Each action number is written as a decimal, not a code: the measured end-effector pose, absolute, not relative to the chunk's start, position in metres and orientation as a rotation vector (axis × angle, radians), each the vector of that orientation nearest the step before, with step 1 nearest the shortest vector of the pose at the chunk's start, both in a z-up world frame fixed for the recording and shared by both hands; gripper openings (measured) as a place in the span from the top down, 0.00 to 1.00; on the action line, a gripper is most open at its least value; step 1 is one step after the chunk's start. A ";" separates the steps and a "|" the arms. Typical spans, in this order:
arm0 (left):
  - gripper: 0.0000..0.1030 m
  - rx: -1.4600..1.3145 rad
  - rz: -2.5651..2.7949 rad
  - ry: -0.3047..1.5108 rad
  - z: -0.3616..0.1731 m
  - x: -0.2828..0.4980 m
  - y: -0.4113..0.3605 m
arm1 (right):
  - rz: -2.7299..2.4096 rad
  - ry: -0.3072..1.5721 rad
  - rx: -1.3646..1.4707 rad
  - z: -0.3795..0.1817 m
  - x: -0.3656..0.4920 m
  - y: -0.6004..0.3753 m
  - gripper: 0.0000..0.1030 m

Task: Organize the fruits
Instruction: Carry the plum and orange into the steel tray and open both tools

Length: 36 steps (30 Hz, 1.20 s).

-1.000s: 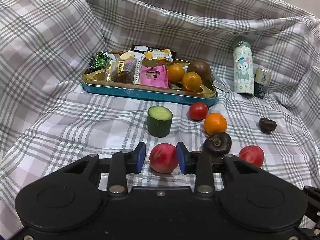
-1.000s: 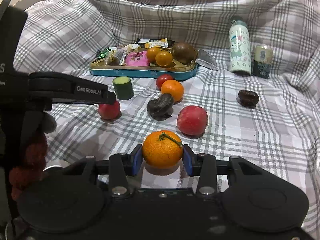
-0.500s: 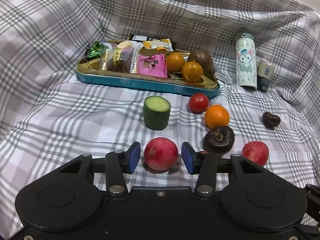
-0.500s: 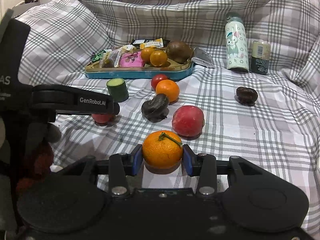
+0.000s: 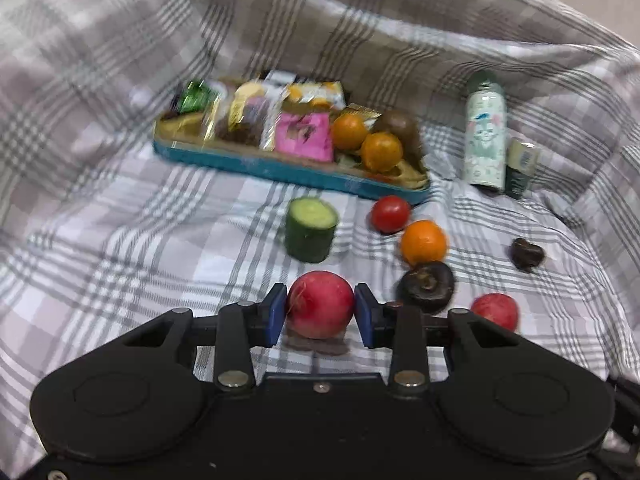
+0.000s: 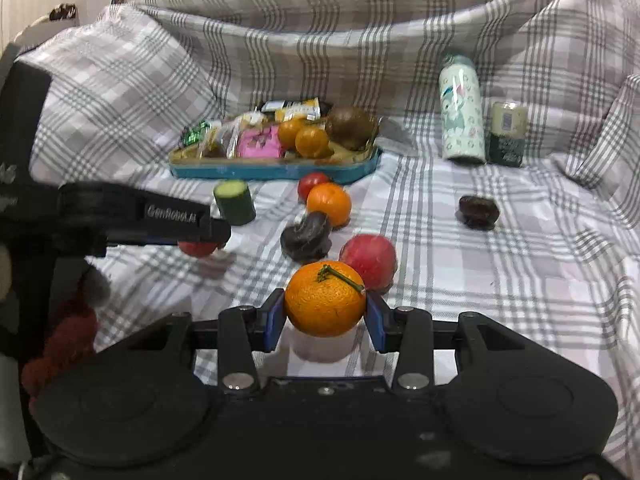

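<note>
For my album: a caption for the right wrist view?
Right claw holding an orange above a checked cloth strewn with fruit.

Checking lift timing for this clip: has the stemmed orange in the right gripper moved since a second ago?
Yes. The stemmed orange has risen off the cloth: it now overlaps the red fruit lying behind it, which it sat clearly below before.

Snack wrappers (image 5: 256,120) blurred; bottle (image 6: 460,116) print unreadable.

Left tongs (image 5: 320,312) and right tongs (image 6: 325,316) both apparently clamped, lifted.
</note>
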<state>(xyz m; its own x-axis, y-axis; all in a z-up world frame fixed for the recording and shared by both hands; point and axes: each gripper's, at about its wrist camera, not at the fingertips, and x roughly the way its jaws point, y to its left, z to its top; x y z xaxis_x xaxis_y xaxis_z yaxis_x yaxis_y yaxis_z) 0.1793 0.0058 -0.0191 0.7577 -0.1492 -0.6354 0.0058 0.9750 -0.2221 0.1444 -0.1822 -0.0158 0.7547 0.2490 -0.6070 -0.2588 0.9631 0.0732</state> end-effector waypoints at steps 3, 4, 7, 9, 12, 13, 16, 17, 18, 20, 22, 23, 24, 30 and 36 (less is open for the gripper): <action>0.57 -0.189 -0.111 0.689 -0.002 0.164 0.001 | 0.262 0.640 0.013 -0.002 0.133 -0.189 0.58; 0.57 -0.181 -0.116 0.681 0.004 0.156 -0.001 | 0.260 0.641 0.030 0.001 0.128 -0.193 0.58; 0.57 -0.152 -0.132 0.675 0.020 0.131 -0.006 | 0.250 0.643 0.046 0.009 0.108 -0.202 0.58; 0.57 -0.120 -0.132 0.679 0.027 0.115 -0.009 | 0.237 0.635 0.039 0.013 0.092 -0.208 0.58; 0.57 -0.066 -0.131 0.693 0.034 0.090 -0.014 | 0.220 0.638 0.041 0.017 0.069 -0.216 0.58; 0.57 -0.055 -0.135 0.697 0.035 0.081 -0.016 | 0.213 0.644 0.047 0.017 0.061 -0.219 0.58; 0.56 -0.047 -0.153 0.730 0.034 0.060 -0.018 | 0.197 0.684 0.081 0.016 0.041 -0.226 0.58; 0.56 -0.048 -0.160 0.745 0.032 0.053 -0.019 | 0.192 0.703 0.094 0.015 0.034 -0.229 0.58; 0.56 -0.045 -0.165 0.760 0.030 0.048 -0.020 | 0.187 0.718 0.104 0.015 0.028 -0.231 0.58; 0.56 -0.028 -0.172 0.782 0.025 0.035 -0.023 | 0.184 0.752 0.114 0.013 0.017 -0.233 0.58; 0.56 -0.006 -0.178 0.796 0.021 0.022 -0.026 | 0.180 0.778 0.100 0.010 0.006 -0.233 0.58; 0.56 0.001 -0.184 0.802 0.020 0.017 -0.028 | 0.179 0.787 0.092 0.010 0.001 -0.233 0.58; 0.56 0.004 -0.191 0.811 0.019 0.011 -0.029 | 0.182 0.799 0.086 0.009 -0.002 -0.233 0.58; 0.56 -0.005 -0.212 0.876 0.007 -0.008 -0.034 | 0.219 0.877 0.047 0.005 -0.018 -0.229 0.58; 0.56 0.010 -0.220 0.899 0.000 -0.016 -0.037 | 0.229 0.904 0.033 0.000 -0.021 -0.227 0.58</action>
<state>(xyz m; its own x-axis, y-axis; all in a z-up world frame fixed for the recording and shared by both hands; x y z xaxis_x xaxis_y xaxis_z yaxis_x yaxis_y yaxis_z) -0.0165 -0.0375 0.0003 0.6011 -0.1862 -0.7772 0.1943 0.9773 -0.0839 -0.0213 -0.2274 -0.0003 0.5956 0.2107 -0.7751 -0.1828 0.9752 0.1246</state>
